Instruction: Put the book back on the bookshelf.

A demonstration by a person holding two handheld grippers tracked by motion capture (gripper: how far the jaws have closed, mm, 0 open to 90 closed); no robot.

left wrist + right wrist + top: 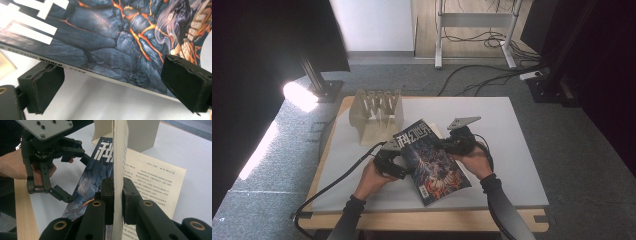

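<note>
Magazine (434,162) at desk (512,150) centre, right tongs (117,195) clamped on its pages at 3 o'clock edge, left tongs (110,82) wide, straddling spine at 9 o'clock.

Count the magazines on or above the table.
1. A single magazine with a dark lava-pattern cover, lifted mid-table, clamped in the right gripper, with the left gripper at its spine. None appears in the wooden rack.

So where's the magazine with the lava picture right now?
In the high view the magazine sits mid-table, near the front edge, between both grippers, just in front of the wooden rack.
</note>
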